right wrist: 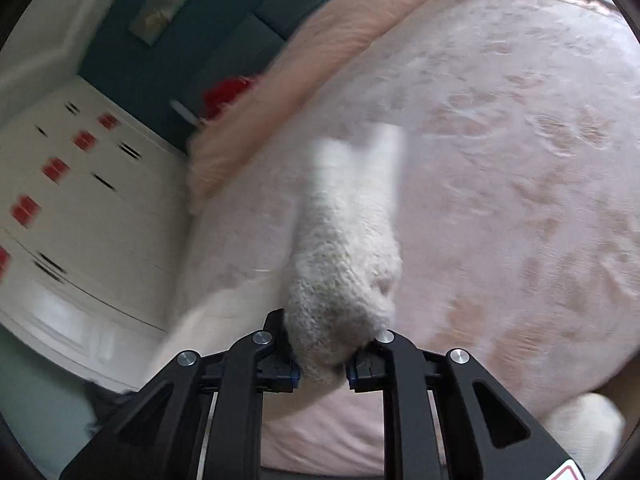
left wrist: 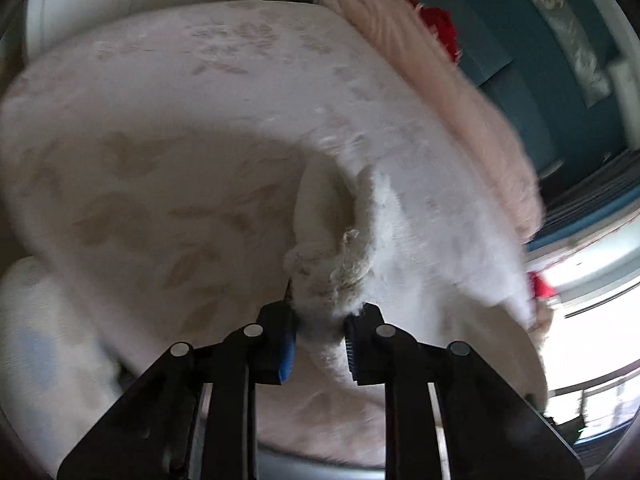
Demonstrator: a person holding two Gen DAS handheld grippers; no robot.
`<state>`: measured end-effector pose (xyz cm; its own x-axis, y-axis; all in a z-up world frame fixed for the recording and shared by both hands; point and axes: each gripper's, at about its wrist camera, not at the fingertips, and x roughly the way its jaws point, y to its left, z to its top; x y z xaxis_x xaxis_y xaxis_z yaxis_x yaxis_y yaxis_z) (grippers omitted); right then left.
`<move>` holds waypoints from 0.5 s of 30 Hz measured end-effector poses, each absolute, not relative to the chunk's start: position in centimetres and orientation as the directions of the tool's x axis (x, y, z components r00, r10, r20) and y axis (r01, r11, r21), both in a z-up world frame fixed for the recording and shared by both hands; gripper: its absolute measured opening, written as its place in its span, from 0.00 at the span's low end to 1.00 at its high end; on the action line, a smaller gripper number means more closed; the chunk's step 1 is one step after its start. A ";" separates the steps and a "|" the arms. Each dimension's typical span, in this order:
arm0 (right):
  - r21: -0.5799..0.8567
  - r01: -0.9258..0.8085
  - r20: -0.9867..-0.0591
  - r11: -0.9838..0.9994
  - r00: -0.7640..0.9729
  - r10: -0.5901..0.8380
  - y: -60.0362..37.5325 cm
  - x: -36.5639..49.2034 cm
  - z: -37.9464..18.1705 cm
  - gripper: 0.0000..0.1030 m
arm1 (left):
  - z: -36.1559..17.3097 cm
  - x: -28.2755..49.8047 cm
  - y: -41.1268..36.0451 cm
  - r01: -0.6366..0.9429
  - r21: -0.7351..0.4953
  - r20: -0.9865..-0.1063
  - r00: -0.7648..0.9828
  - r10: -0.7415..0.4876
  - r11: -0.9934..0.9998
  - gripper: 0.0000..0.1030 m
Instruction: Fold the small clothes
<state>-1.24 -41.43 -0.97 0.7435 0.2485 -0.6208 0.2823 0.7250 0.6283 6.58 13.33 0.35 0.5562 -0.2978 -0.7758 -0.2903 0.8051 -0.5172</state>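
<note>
A small fluffy white garment (left wrist: 400, 240) hangs above a pale pink patterned bed (left wrist: 180, 120). My left gripper (left wrist: 320, 340) is shut on one bunched end of it, and the cloth stretches away to the right. In the right wrist view my right gripper (right wrist: 322, 364) is shut on another bunched end of the white garment (right wrist: 348, 240), which trails forward over the bed (right wrist: 520, 160). The frames are motion-blurred, so the garment's shape is unclear.
A peach blanket (left wrist: 460, 100) lies along the bed's far edge, also in the right wrist view (right wrist: 300, 60). A red item (left wrist: 440, 28) lies beside it. A white cabinet with red tags (right wrist: 80, 200) and a dark teal wall (right wrist: 180, 48) stand beyond. A white pillow (left wrist: 40, 340) lies at the left.
</note>
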 end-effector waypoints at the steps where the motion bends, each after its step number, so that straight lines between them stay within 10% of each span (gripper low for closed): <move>1: 0.603 0.330 -0.667 0.726 0.709 0.231 -42.0 -1.4 -2.9 0.15 | -1.0 6.3 13.3 -0.305 -0.490 -0.801 0.527 -0.284 0.817 0.19; 5: 0.551 0.474 -0.781 0.687 0.583 0.224 -42.9 -2.7 -10.5 0.22 | -6.8 5.5 13.0 -0.358 -0.454 -0.850 0.448 -0.277 0.816 0.22; 10: 0.476 0.489 -0.800 0.731 0.585 0.130 -42.7 -3.3 -6.8 0.30 | -5.8 5.5 12.3 -0.304 -0.436 -0.838 0.481 -0.258 0.847 0.33; 15: 0.227 0.450 -0.783 0.863 0.611 -0.113 -40.9 -1.5 -2.5 0.60 | -6.7 5.3 12.8 -0.302 -0.461 -0.822 0.499 -0.274 0.835 0.36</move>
<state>-1.51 -40.89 -2.46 0.6112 -0.1125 -0.7834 0.4503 0.8635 0.2273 5.28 12.78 -6.72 0.4987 -0.2737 -0.8224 -0.3016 0.8348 -0.4607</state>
